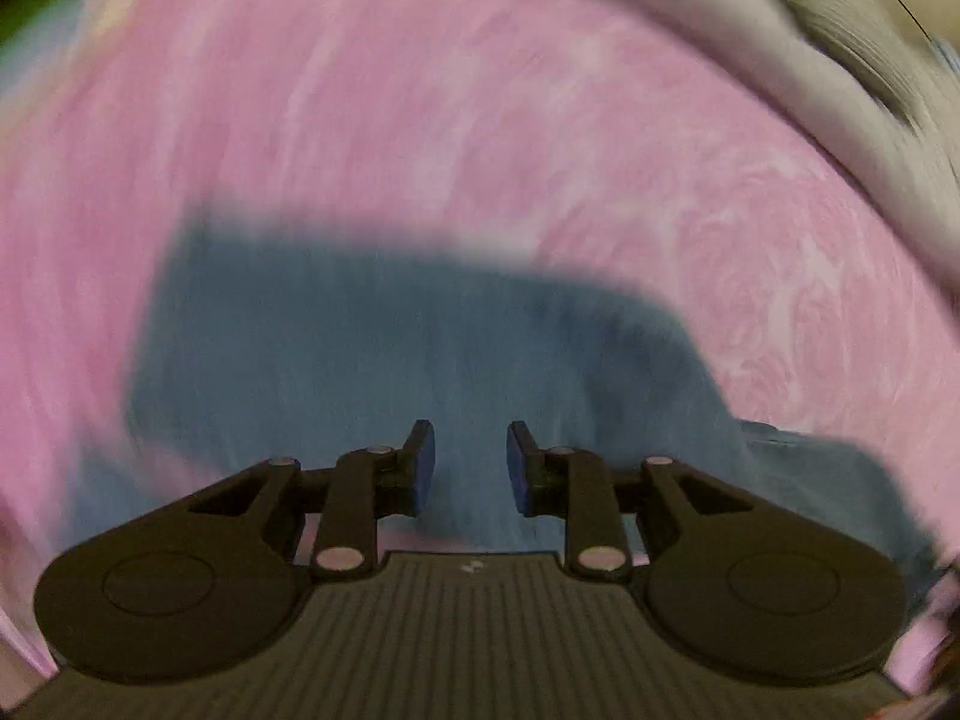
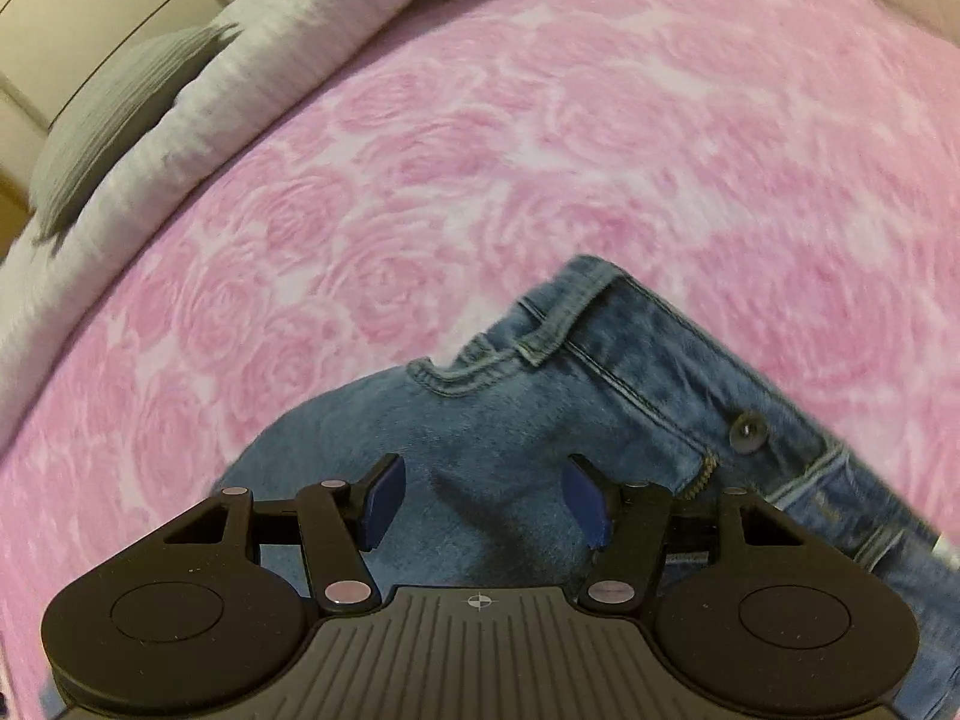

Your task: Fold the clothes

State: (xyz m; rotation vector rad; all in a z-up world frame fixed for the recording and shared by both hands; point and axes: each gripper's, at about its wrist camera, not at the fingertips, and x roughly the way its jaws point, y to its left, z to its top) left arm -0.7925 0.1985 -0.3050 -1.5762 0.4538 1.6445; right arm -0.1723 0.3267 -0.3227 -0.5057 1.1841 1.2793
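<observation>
Blue denim jeans (image 2: 540, 420) lie on a pink rose-patterned bedspread (image 2: 540, 120). The right wrist view shows their waistband, a belt loop and a dark button (image 2: 747, 431). My right gripper (image 2: 483, 507) hovers open over the denim just below the waistband, nothing between its blue pads. In the blurred left wrist view a flat stretch of the jeans (image 1: 390, 348) lies ahead, and my left gripper (image 1: 471, 465) stands open above it, its pads apart and holding nothing.
A white fluffy blanket (image 2: 198, 96) runs along the far left edge of the bed, with a grey ribbed cushion (image 2: 114, 114) on it. The same blanket (image 1: 810, 96) and cushion (image 1: 864, 18) appear at the upper right of the left wrist view. Pink bedspread (image 1: 420, 90) surrounds the jeans.
</observation>
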